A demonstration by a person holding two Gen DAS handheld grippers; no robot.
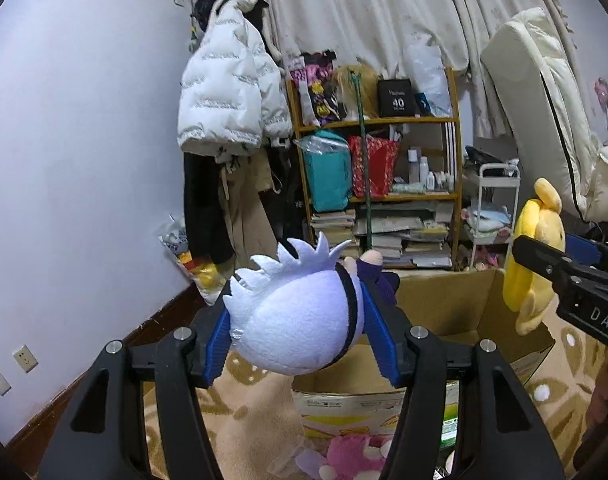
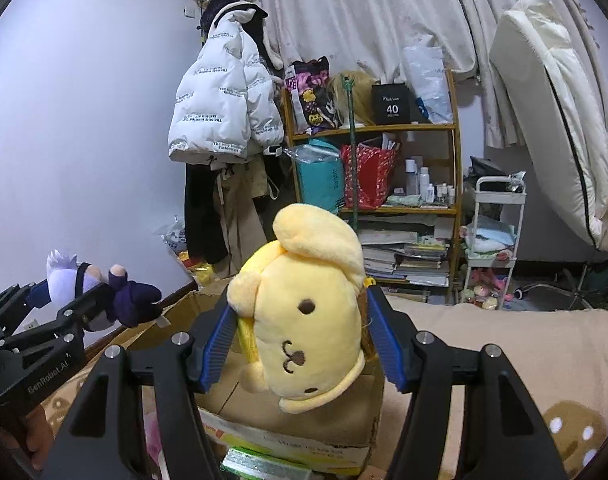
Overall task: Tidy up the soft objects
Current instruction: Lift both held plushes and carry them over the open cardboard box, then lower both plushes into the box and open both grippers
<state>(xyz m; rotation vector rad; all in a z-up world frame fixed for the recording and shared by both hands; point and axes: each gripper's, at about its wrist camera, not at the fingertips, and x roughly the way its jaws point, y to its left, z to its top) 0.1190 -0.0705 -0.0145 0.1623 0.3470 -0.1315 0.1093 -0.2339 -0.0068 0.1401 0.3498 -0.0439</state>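
Observation:
My left gripper (image 1: pixel 299 320) is shut on a white-haired plush doll (image 1: pixel 299 316) with a purple body, held in the air above an open cardboard box (image 1: pixel 444 312). It also shows at the left of the right wrist view (image 2: pixel 91 288). My right gripper (image 2: pixel 304 328) is shut on a yellow dog plush (image 2: pixel 304 308), held sideways above the same box (image 2: pixel 304 424). The yellow plush shows at the right of the left wrist view (image 1: pixel 532 264).
A pink plush (image 1: pixel 356 456) lies on the beige carpet in front of the box. A wooden shelf (image 1: pixel 384 160) full of bags and books stands behind, with hanging coats (image 1: pixel 227 92) to its left, a white cart (image 2: pixel 496 240) and an upright mattress (image 2: pixel 556 120) to its right.

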